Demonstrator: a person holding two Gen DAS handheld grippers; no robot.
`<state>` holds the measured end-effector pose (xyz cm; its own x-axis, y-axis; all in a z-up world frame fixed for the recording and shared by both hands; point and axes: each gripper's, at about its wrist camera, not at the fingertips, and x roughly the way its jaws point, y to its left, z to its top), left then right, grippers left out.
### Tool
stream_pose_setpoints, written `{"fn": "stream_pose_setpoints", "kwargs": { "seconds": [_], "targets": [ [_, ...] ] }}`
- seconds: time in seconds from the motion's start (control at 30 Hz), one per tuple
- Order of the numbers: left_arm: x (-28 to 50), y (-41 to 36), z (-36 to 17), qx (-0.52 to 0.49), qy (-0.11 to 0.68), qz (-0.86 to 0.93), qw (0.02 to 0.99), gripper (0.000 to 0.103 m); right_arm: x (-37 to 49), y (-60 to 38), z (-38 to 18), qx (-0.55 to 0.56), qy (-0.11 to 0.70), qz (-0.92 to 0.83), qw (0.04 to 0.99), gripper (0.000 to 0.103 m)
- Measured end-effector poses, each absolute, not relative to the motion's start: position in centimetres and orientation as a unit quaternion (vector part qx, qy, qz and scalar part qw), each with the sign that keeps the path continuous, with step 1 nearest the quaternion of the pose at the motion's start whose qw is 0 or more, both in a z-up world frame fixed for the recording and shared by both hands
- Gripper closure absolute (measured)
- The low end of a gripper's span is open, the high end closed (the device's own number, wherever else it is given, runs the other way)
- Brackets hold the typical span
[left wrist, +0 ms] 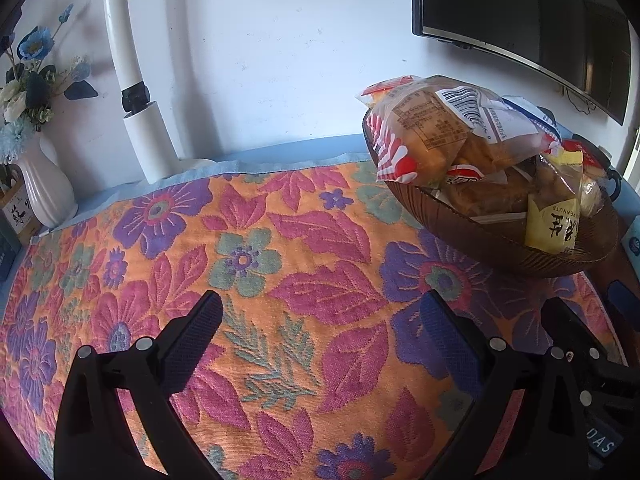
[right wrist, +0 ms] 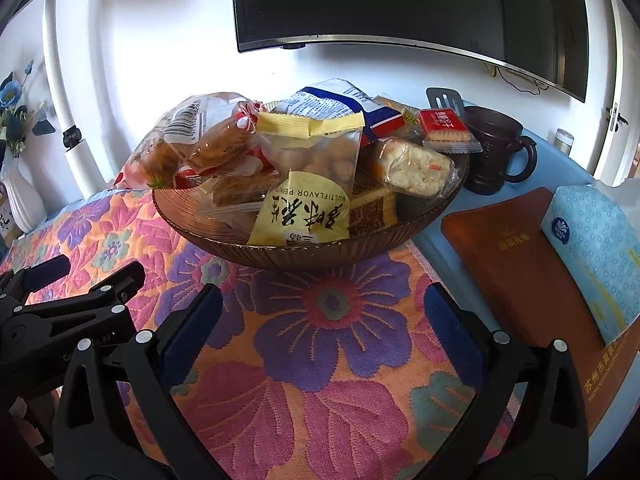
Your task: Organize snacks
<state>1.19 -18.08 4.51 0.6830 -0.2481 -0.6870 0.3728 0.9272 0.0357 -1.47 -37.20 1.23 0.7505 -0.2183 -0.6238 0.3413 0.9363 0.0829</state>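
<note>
A brown ribbed bowl (right wrist: 320,254) (left wrist: 500,252) heaped with wrapped snacks sits on the floral cloth. On top lie a yellow peanut packet (right wrist: 308,208) (left wrist: 554,220), a clear bag of fried pastries (right wrist: 192,148) (left wrist: 432,132), a blue-and-white packet (right wrist: 340,104), a rice cake bar (right wrist: 416,166) and a red cracker pack (right wrist: 444,126). My right gripper (right wrist: 324,308) hangs open just in front of the bowl, holding nothing. My left gripper (left wrist: 320,316) is open over bare cloth, left of the bowl. The left gripper (right wrist: 68,304) also shows at the right wrist view's left edge.
A dark mug (right wrist: 496,152) stands right of the bowl. A brown folder (right wrist: 520,264) and a blue tissue pack (right wrist: 596,248) lie at the right. A white vase with blue flowers (left wrist: 44,184) stands far left, beside a white pipe (left wrist: 148,140). A dark monitor (right wrist: 400,4) hangs behind.
</note>
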Motion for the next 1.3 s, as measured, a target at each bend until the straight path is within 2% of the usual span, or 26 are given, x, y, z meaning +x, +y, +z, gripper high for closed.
{"fn": "stream_pose_setpoints", "kwargs": {
  "seconds": [1.3],
  "targets": [
    [0.91, -18.39, 4.56, 0.114, 0.356, -0.162, 0.913, 0.005, -1.14, -37.41, 0.92, 0.106, 0.328, -0.151, 0.926, 0.003]
  ]
}}
